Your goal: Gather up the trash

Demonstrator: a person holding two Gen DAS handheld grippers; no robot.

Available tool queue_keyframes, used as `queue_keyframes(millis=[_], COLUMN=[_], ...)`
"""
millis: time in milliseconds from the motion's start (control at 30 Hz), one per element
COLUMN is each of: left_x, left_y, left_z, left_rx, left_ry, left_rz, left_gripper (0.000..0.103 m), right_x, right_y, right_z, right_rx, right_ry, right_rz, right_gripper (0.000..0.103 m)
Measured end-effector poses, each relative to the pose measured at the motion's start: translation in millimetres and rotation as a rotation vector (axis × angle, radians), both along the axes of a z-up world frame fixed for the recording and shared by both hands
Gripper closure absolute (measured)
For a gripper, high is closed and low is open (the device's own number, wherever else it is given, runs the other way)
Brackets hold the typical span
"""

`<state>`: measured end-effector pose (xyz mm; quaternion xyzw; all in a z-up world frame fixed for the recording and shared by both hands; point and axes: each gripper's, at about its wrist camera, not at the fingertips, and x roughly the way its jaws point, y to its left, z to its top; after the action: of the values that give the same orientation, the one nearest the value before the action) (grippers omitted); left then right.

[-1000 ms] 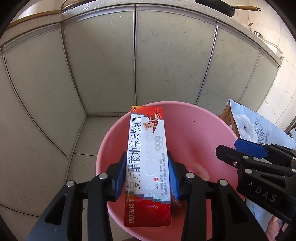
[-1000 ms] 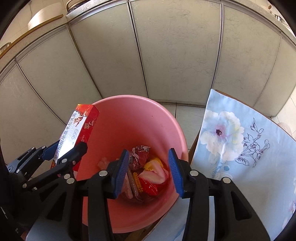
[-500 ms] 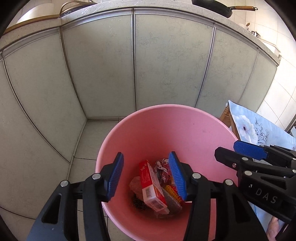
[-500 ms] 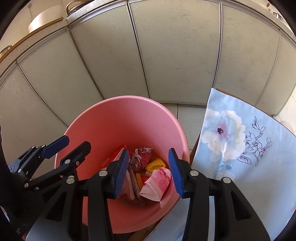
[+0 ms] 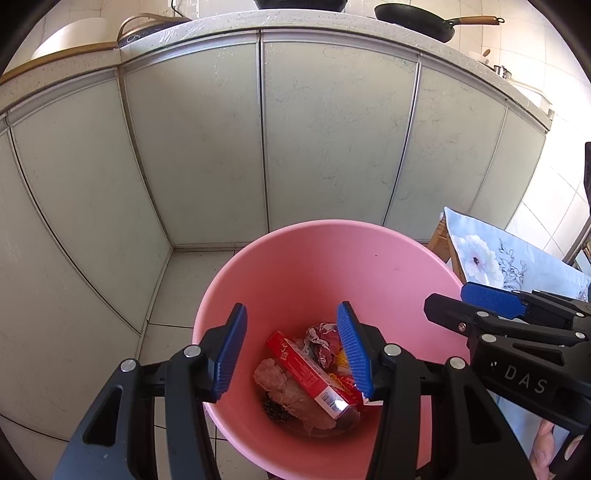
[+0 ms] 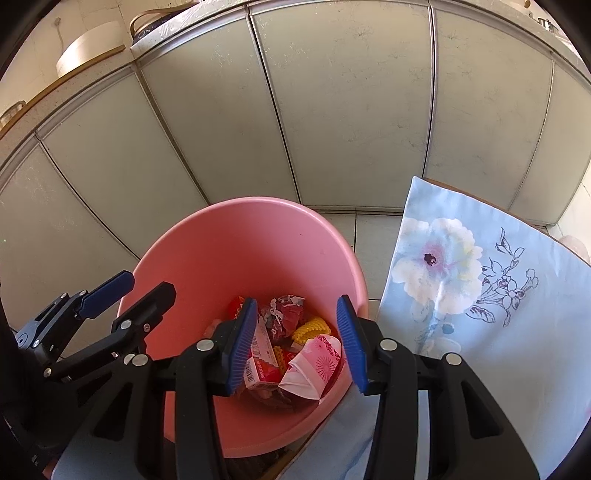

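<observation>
A pink bin (image 5: 332, 258) stands on the floor below both grippers; it also shows in the right wrist view (image 6: 229, 251). At its bottom lie a red and white carton (image 5: 310, 373), crumpled wrappers (image 5: 323, 341), a yellow piece (image 6: 312, 328) and a pink and white paper cup (image 6: 314, 365). My left gripper (image 5: 291, 354) is open and empty above the bin. My right gripper (image 6: 297, 345) is open and empty above the bin's right side; it also shows in the left wrist view (image 5: 469, 306).
Grey-green cabinet doors (image 5: 332, 147) stand behind the bin, under a counter with a black pan (image 5: 413, 20). A table with a blue flowered cloth (image 6: 480, 295) touches the bin's right side. Tiled floor (image 5: 177, 280) lies to the left.
My left gripper opened and let the red and white carton go; it fell into the bin among the trash. A pink and white paper cup also appeared in the bin. Both grippers stayed above it.
</observation>
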<state>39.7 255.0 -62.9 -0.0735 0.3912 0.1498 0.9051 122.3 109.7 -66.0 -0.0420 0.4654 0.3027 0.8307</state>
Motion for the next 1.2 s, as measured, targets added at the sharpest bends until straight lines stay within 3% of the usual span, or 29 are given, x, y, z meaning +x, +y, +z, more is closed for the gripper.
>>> queue_keyframes(millis=[133, 400, 567, 633, 800, 1033, 1200], left_x=[-6.7, -18.6, -29.4, -34.7, -46.3, -59.0, -70.7], left_y=[-0.1, -2.3, -2.5, -3.9, -11.9, -23.5, -27.0], left_z=[5.8, 22.2, 34.7, 39.6, 51.9, 68.0, 77.3], left_rx=[0.002, -0.021, -0.032, -0.04, -0.017, 0.03, 0.024], left_ry=[-0.015, -0.06, -0.094, -0.109, -0.138, -0.167, -0.186], left_rz=[-0.009, -0.013, 0.001, -0.003, -0.013, -0.014, -0.018], left_gripper=[0.053, 0.052, 0.039, 0.038, 0.038, 0.038, 0.037], right_x=[-3.5, -15.5, -29.1, -35.9, -54.9, -74.4, -87.7], right_y=[-6.2, -22.4, -33.3, -37.2, -46.8, -56.7, -67.0], right_z=[4.8, 22.4, 40.9, 46.1, 61.5, 84.0, 95.9], right_rx=[0.022, 0.067, 0.091, 0.095, 0.102, 0.131, 0.153], right_ry=[-0.012, -0.06, -0.122, -0.148, -0.217, -0.289, -0.324], right_rz=[0.004, 0.024, 0.035, 0.042, 0.061, 0.057, 0.05], right_gripper=[0.048, 0.048, 0.048, 0.044, 0.041, 0.029, 0.028])
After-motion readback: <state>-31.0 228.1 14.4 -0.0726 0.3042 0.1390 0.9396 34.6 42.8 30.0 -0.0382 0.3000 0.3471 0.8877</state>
